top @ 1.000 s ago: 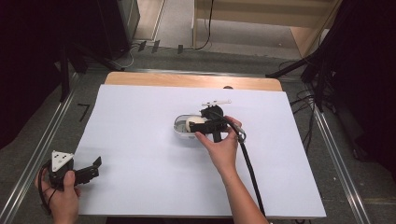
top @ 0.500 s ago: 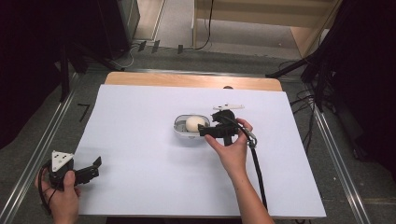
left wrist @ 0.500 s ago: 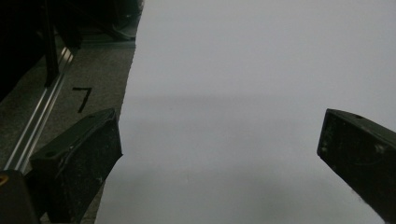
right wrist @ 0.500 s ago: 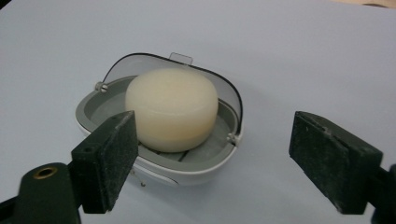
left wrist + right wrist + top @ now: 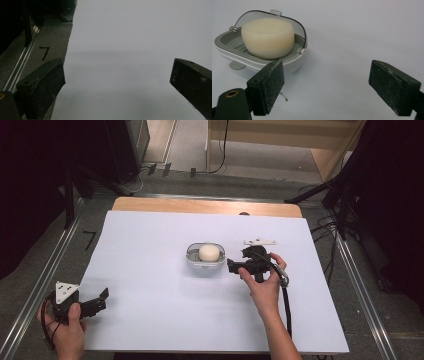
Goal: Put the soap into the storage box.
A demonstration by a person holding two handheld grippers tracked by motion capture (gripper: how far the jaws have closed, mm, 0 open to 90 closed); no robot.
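Observation:
A round cream soap bar (image 5: 209, 252) (image 5: 268, 37) lies in a small grey-and-white soap dish (image 5: 193, 261) (image 5: 227, 47) at the middle of the white table. The dish's clear lid (image 5: 274, 15) stands open behind the soap. My right gripper (image 5: 232, 265) (image 5: 332, 87) sits just right of the dish, pointing at it. Its jaws have just been opening and hold nothing. My left gripper (image 5: 102, 301) (image 5: 117, 82) rests at the table's near left edge, open over bare white surface.
The white sheet (image 5: 150, 245) covers the table, with a wooden strip (image 5: 200, 206) along its far edge. Metal rails (image 5: 45, 280) run along both sides on the grey floor. The right gripper's cable (image 5: 286, 302) trails back beside the forearm.
My right gripper has drawn back to the right from above the dish, leaving the soap bar in it, and its jaws have opened. The left gripper has not moved.

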